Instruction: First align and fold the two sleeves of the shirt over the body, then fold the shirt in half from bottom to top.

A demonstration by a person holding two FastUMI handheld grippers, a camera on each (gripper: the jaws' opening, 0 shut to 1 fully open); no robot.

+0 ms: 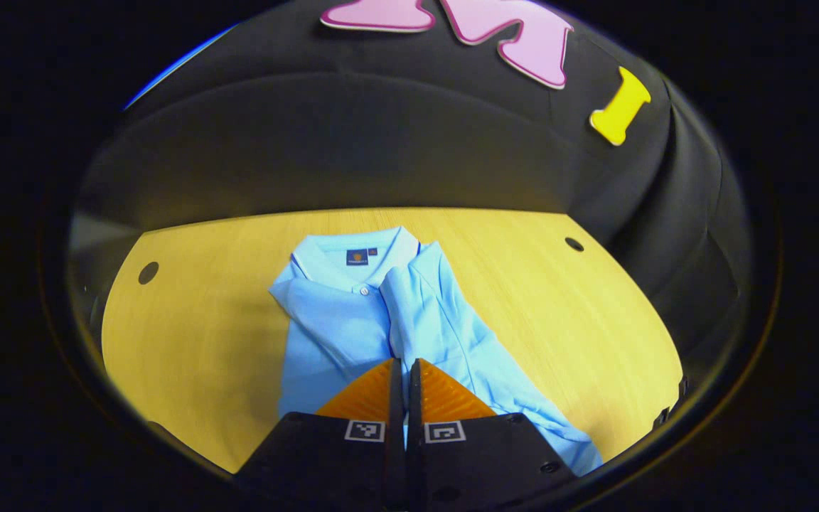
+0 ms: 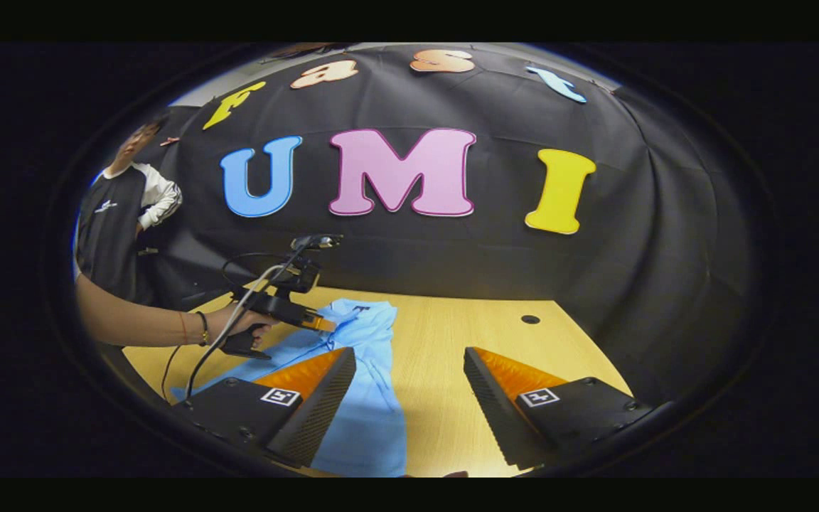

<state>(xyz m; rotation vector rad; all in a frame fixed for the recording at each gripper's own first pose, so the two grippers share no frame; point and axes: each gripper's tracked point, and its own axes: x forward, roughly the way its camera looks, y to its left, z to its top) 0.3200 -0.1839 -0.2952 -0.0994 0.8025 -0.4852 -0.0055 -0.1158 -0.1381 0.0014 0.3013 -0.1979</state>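
Left tool: fingers pressed together low over the shirt. Cannot tell whether a fold of cloth is caught between them; no fabric is visible in the seam.

Shirt lies on the worktop, collar toward 12 o'clock in the left gripper view. One sleeve is folded across the chest toward 1 o'clock, and a long band of cloth trails to 5 o'clock.

Right tool: fingers spread wide, holding nothing, hovering above the worktop with the shirt's edge under its finger at 8 o'clock. In the right gripper view the left tool, held by a hand at 9 o'clock, sits at the shirt near the collar.

Risks, as I judge them:
- If the left tool drags while closed on or against the cloth, the folded sleeve could slide off line.
- The trailing band at 5 o'clock could bunch when the hem is lifted, giving a crooked half-fold.
- A one-sided grip on the hem would skew the fold.

Containers: none on the worktop.
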